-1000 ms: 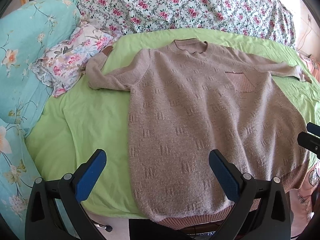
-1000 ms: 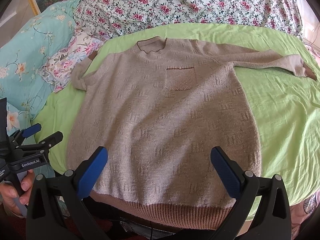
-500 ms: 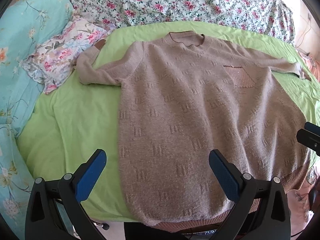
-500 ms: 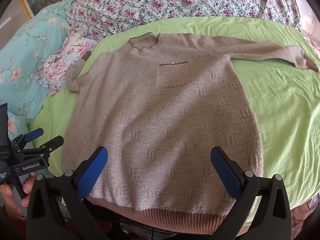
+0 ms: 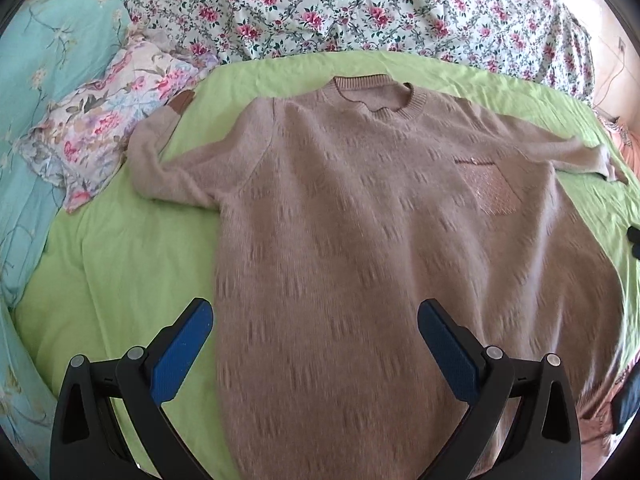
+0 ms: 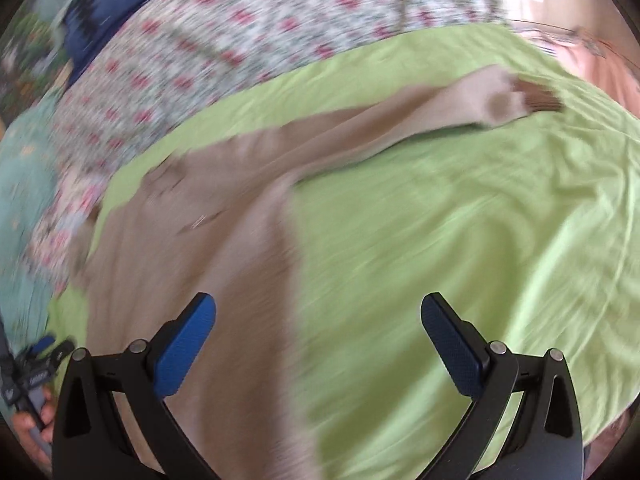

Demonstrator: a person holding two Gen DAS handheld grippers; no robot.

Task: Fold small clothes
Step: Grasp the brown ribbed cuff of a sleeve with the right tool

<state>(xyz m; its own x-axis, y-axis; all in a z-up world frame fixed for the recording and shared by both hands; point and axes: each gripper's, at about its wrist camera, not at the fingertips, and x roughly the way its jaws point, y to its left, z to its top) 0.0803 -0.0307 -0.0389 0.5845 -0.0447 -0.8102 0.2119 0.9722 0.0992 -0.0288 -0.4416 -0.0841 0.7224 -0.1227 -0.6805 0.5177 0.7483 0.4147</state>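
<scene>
Both claws, left claw (image 5: 314,320) and right claw (image 6: 318,316), we found agape and empty above the sweater (image 5: 380,240), flat on the bed (image 5: 120,264).

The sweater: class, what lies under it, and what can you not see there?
The sweater lies flat on a green sheet, which shows all around it. Whatever sits directly beneath the knit, sheet or otherwise, is covered and cannot be seen.

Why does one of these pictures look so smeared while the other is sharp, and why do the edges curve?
Right wrist view: motion blur streaks the sweater, green sheet and floral quilt; only the right gripper is crisp. Left wrist view: mostly sharp, with slight smear near the sweater's bottom. Both views: fisheye bending and dark corners.
</scene>
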